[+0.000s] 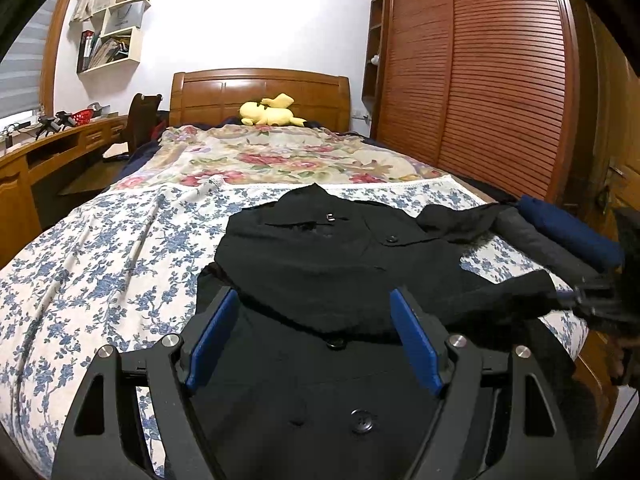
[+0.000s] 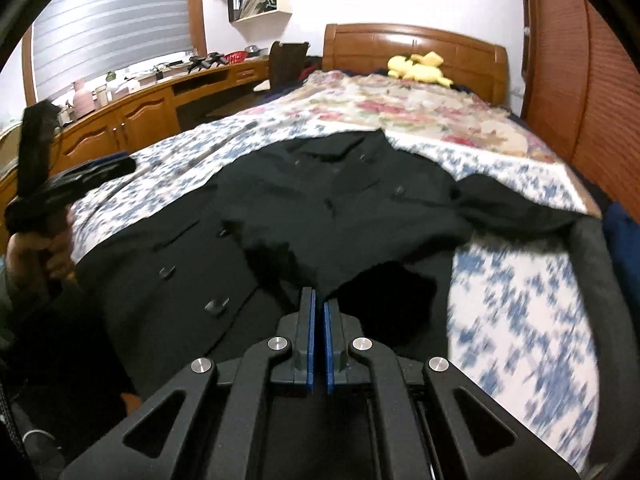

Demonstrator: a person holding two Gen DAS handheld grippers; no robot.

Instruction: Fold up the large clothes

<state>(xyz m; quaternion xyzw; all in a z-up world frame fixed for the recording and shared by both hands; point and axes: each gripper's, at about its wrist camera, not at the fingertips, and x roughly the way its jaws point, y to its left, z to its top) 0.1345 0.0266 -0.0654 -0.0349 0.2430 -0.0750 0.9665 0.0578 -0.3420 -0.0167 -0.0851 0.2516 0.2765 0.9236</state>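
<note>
Left wrist view: my left claw (image 1: 314, 334) hangs apart over the black coat (image 1: 320, 264) spread on the bed (image 1: 100, 248), my right claw (image 2: 319, 340) pressed together and empty above it, no readable writing.

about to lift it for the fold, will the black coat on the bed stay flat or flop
The black coat will likely flop: its sleeve already lies rumpled on the bedspread. The thick-looking cloth and buttons suggest some weight, so it should sag from a single pinch.
</note>
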